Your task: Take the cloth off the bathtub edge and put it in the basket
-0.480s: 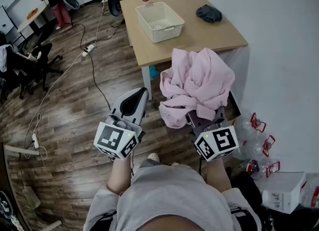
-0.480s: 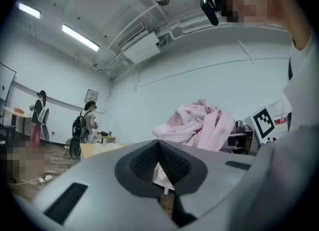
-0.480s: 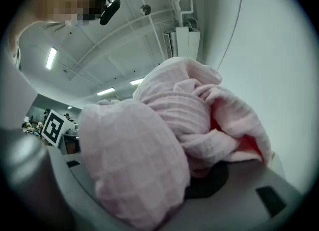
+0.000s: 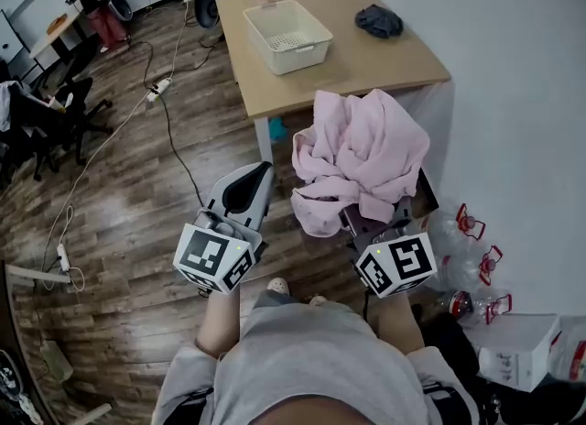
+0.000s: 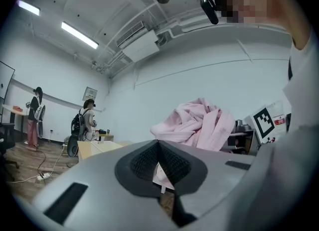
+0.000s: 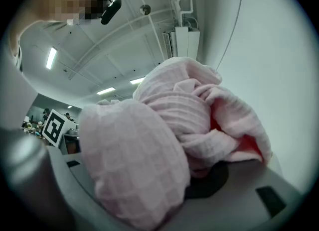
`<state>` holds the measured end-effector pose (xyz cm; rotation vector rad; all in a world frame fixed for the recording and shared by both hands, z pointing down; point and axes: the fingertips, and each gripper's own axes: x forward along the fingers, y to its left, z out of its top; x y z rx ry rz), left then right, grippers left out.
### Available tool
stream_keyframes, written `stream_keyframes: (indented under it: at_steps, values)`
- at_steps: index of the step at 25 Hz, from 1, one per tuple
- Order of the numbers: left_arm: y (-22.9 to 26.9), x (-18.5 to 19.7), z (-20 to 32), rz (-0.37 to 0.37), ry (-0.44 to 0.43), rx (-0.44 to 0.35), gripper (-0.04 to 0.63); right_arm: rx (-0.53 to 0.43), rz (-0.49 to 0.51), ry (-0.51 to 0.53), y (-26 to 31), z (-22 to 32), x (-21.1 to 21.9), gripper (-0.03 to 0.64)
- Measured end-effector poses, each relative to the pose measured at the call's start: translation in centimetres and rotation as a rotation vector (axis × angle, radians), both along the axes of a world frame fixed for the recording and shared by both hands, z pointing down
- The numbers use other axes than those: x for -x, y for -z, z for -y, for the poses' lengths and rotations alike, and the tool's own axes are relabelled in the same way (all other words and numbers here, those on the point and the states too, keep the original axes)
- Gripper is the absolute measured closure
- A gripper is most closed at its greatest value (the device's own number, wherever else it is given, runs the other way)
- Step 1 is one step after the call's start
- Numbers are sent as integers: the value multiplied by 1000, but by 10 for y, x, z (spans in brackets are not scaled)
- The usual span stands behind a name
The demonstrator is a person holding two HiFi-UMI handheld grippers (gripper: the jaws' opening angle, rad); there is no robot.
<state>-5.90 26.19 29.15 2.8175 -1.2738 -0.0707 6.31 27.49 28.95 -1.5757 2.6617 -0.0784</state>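
The right gripper [image 4: 371, 222] grips a bunched pink cloth [image 4: 362, 153] in its fingers, the left gripper [image 4: 249, 183] beside it with fingers closed, a white basket [image 4: 302, 59] on the desk [image 4: 375, 61] ahead.

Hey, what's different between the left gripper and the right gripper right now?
The left gripper has its jaws together with nothing between them; the right gripper is clamped on the bunched pink cloth. In the head view the left gripper's tips show bare, while the right gripper's tips are buried under that cloth. Both are held at about the same height and point toward the table.
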Motion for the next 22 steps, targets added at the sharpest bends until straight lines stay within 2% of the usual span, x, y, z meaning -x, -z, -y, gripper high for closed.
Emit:
stream_keyframes:
  at_steps: [12, 22]
  values:
    - [-2, 0, 3, 7, -21, -16, 598, -20, -11, -15, -4, 1, 1, 345]
    - [-11, 30, 20, 15, -48, -27, 598, -45, 44, -60, -7, 14, 20, 337]
